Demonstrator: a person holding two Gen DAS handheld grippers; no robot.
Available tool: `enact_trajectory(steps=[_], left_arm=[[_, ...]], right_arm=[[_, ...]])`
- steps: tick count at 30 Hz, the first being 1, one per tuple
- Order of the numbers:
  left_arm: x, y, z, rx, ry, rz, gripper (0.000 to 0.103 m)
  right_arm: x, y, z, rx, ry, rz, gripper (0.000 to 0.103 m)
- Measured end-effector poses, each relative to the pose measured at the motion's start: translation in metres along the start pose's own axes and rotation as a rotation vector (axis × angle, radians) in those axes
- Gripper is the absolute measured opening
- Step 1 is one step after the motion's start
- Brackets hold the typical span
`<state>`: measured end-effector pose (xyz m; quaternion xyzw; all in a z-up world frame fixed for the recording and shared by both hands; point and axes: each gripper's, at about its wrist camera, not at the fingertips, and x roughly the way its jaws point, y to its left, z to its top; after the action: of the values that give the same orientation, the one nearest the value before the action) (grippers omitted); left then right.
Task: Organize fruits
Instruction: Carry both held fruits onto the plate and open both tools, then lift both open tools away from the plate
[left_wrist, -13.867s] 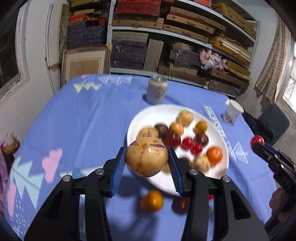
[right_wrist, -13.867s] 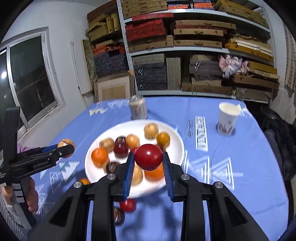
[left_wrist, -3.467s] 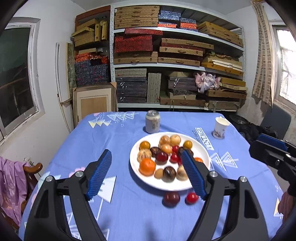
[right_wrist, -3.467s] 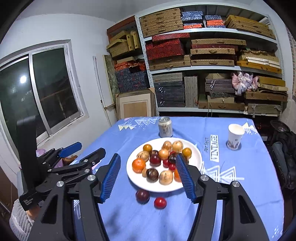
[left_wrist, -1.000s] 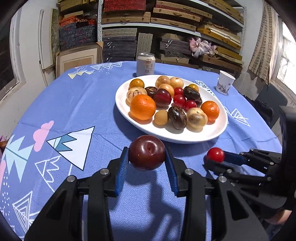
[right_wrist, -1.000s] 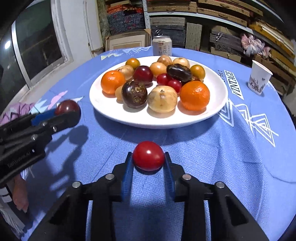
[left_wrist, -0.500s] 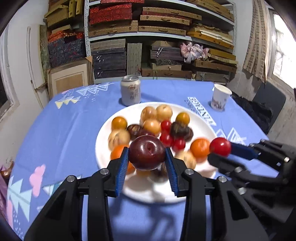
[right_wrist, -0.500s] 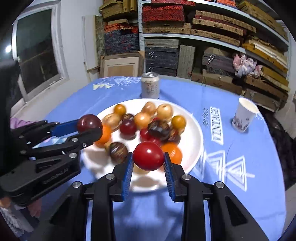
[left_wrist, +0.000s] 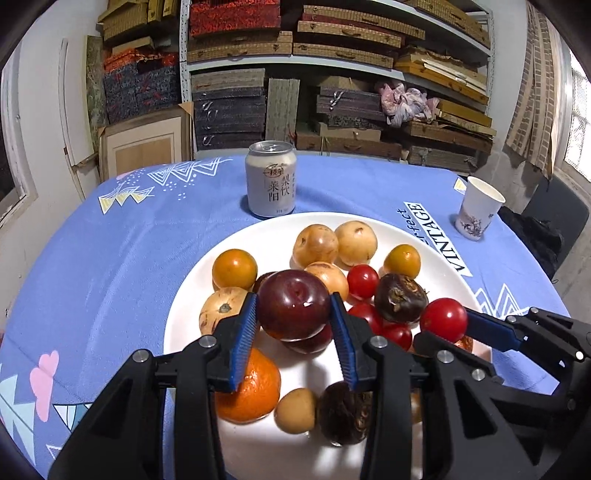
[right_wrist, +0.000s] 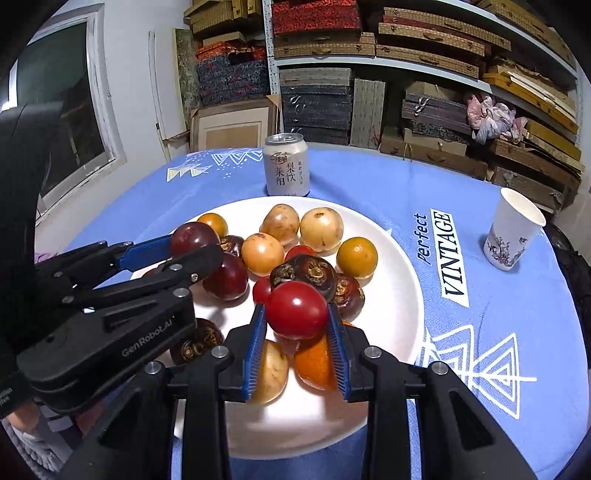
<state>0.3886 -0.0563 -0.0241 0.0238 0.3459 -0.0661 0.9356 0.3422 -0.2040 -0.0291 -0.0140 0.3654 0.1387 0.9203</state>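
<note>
Plum (left_wrist: 293, 304) clamped in left gripper (left_wrist: 294, 325), tomato (right_wrist: 296, 309) in right gripper (right_wrist: 296, 341), both above crowded plate (right_wrist: 399, 295). Risk: released fruit dropped onto pile, neighbours knocked, roll-off over rim.

Big shelves (left_wrist: 332, 55) full of flat boxes are standing by the white wall (right_wrist: 129, 74) behind the tabletop (left_wrist: 110, 240) with its blue cloth, a dark window (right_wrist: 70, 110) is sitting on one side, and daylight is coming past a curtain (left_wrist: 532, 92) on the other.
</note>
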Motion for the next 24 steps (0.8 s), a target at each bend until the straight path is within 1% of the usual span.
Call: enact_trajectory(steps=[4,7,9,11,12,13,15,17,20,23,24], left_arm=[[0.005,0.0,-0.003,-0.002,0.0,0.022,0.04],[0.008,0.005,-0.005,-0.024,0.016,0.026,0.041],[0.006,0.008,-0.005,-0.035,0.014,0.032,0.045],[0.002,0.01,-0.005,-0.039,0.008,0.035,0.046],[-0.001,0.009,-0.005,-0.038,0.004,0.038,0.048],[-0.004,0.008,-0.005,-0.035,-0.002,0.043,0.051],[-0.015,0.007,-0.007,-0.031,-0.023,0.058,0.065],[-0.026,0.005,-0.01,-0.025,-0.041,0.064,0.068],[-0.042,0.002,-0.015,-0.018,-0.045,0.067,0.07],[-0.061,0.001,-0.024,-0.016,-0.047,0.073,0.082],[-0.068,0.001,-0.028,-0.016,-0.05,0.069,0.083]], right_arm=[[0.001,0.0,0.0,-0.006,-0.011,-0.009,0.035],[0.0,0.002,-0.001,-0.018,-0.014,-0.017,0.044],[-0.004,0.001,-0.002,-0.009,-0.026,-0.023,0.058],[-0.01,-0.002,-0.002,0.002,-0.039,-0.02,0.063],[-0.013,-0.003,-0.002,0.004,-0.045,-0.021,0.064],[-0.018,-0.003,-0.003,0.005,-0.053,-0.023,0.064],[-0.026,-0.003,-0.004,0.004,-0.061,-0.026,0.066],[-0.034,-0.003,-0.007,0.007,-0.069,-0.022,0.068],[-0.049,-0.002,-0.014,0.018,-0.085,-0.024,0.071],[-0.07,0.001,-0.026,0.023,-0.114,-0.03,0.078],[-0.075,0.003,-0.03,0.023,-0.12,-0.032,0.079]])
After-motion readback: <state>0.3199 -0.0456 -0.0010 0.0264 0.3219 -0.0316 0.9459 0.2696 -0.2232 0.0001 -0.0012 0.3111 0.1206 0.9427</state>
